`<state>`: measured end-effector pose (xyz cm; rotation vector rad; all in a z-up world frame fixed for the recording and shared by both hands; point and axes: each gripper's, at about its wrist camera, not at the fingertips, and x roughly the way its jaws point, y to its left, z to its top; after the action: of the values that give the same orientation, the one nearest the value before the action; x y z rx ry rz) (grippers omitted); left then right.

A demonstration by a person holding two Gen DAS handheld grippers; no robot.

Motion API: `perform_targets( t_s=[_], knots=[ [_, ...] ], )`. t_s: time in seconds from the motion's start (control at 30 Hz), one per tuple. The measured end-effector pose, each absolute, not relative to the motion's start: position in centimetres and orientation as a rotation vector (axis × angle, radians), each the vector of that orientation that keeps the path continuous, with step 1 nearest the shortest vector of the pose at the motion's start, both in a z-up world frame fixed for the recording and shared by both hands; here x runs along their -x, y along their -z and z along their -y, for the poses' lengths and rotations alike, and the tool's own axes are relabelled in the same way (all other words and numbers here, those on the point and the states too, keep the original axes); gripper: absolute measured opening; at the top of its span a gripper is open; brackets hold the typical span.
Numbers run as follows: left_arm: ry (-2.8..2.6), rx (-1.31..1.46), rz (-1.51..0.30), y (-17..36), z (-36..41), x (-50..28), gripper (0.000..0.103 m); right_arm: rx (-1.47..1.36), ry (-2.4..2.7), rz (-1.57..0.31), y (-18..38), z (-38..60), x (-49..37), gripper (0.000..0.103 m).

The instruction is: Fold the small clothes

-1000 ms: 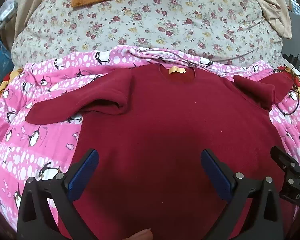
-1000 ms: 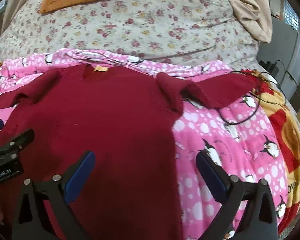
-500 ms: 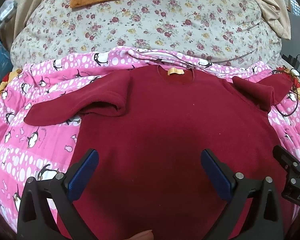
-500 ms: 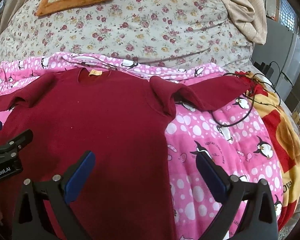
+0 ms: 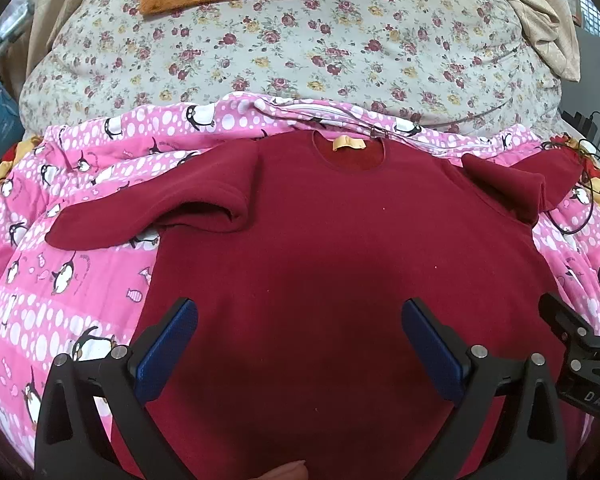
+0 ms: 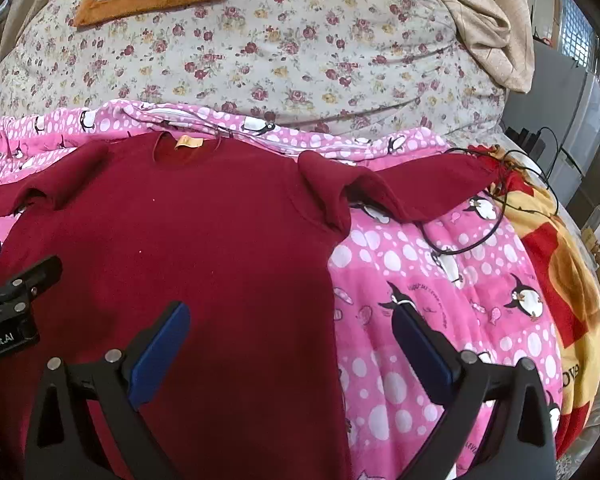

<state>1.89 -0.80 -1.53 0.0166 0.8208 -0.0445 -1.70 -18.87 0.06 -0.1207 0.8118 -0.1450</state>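
Ahead of both wide-open, empty tongs, left gripper (image 5: 300, 344) and right gripper (image 6: 292, 344), a maroon sweater (image 5: 340, 260) lies on a pink penguin blanket (image 6: 440, 300); a floral quilt (image 5: 300, 40) is heaped beyond.

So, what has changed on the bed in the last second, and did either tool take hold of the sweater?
Very little. The right tool swung a bit to its right, showing more of the pink penguin quilt. The left tool barely moved. Both are open and hold nothing. The red sweater lies flat as before, with both sleeves still bunched.
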Motion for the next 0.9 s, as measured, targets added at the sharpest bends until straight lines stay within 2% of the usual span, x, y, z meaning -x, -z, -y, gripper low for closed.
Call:
perform_targets(
  t_s=[0.9],
  knots=[
    [0.047, -0.019, -0.806, 0.3, 1.1, -1.2, 0.092, 0.134, 0.148, -0.799, -0.3, 18.9, 2.0, 0.102]
  ],
)
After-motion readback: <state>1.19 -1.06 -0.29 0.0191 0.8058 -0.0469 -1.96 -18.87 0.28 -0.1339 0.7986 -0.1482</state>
